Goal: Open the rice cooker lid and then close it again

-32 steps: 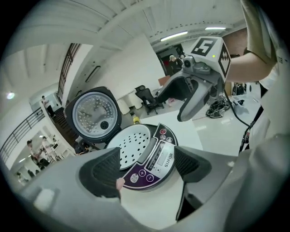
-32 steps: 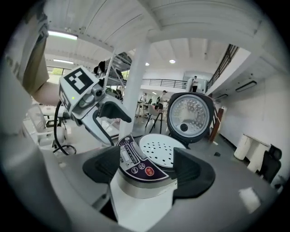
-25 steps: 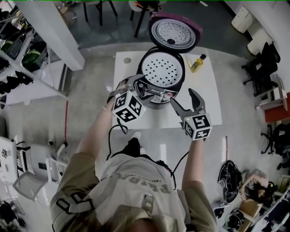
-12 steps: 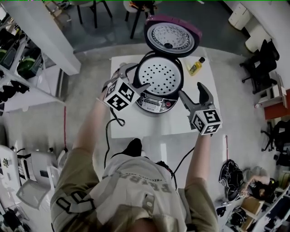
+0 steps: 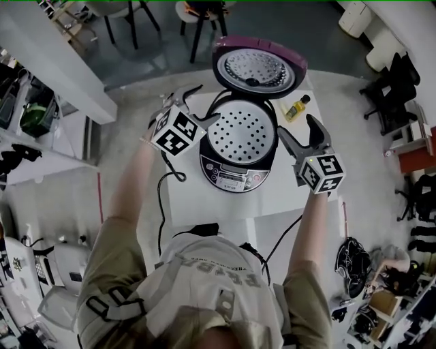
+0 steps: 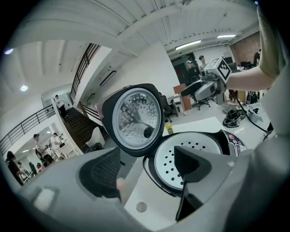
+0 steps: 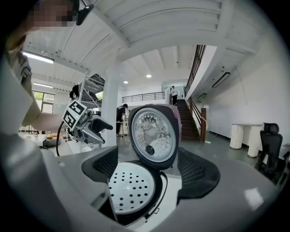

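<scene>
The rice cooker (image 5: pixel 235 174) stands on the white table (image 5: pixel 197 208) with its purple-rimmed lid (image 5: pixel 257 68) swung fully open and upright. A white perforated tray (image 5: pixel 244 133) fills the pot. My left gripper (image 5: pixel 197 105) is open at the cooker's left side, beside the pot rim, holding nothing. My right gripper (image 5: pixel 300 133) is open at the cooker's right side, also holding nothing. The left gripper view shows the lid (image 6: pixel 136 120) and tray (image 6: pixel 190 156) beyond my open left gripper (image 6: pixel 145 170). In the right gripper view the lid (image 7: pixel 154 136) stands beyond my open right gripper (image 7: pixel 154 170).
A small yellow bottle (image 5: pixel 297 107) lies on the table right of the lid. A black cable (image 5: pixel 165 204) hangs off the table's left edge. Chairs (image 5: pixel 204 17) stand behind the table, an office chair (image 5: pixel 395 95) at the right, shelves (image 5: pixel 27 116) at the left.
Both grippers have moved away from the person along the cooker's two sides, from its front panel toward the lid, rising a little. The lid stays open.
</scene>
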`<state>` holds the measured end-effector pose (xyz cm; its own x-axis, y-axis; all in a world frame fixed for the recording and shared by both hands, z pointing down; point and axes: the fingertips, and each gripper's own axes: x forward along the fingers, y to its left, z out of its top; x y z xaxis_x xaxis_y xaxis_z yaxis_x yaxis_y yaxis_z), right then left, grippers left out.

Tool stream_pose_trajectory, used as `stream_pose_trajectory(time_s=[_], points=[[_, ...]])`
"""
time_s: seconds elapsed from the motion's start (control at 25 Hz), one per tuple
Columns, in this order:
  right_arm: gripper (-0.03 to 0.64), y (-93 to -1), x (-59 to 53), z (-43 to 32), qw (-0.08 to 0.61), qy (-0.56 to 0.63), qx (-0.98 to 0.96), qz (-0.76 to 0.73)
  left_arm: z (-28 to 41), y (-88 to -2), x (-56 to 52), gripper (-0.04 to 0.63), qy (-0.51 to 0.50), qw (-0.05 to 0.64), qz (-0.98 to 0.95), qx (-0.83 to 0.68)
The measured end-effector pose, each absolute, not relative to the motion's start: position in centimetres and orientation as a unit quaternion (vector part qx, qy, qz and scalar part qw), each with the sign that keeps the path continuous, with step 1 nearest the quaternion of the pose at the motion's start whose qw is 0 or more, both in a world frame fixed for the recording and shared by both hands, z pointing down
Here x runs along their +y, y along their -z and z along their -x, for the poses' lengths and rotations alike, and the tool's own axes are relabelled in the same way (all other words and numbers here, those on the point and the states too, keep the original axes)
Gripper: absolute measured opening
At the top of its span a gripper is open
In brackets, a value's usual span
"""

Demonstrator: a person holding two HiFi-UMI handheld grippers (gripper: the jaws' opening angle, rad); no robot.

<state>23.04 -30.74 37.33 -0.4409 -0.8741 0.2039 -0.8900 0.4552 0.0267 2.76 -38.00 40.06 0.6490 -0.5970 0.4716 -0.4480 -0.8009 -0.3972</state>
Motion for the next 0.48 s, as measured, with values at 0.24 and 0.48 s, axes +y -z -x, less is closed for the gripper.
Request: stream_pose_trajectory(time_s=[0.24,0.48], points=[[0.397,-36.2,-34.9,-23.9,0.113,-0.028,-0.846,-0.520,-2.5,-38.9,-42.8,0.383,0.309,0.135,0.897,0.287],[0.413,-35.5,-38.7,-24.4,0.123,-0.019,-0.849,-0.513,-2.4,-38.3,-46.5,0.383,0.324,0.150,0.891,0.280]])
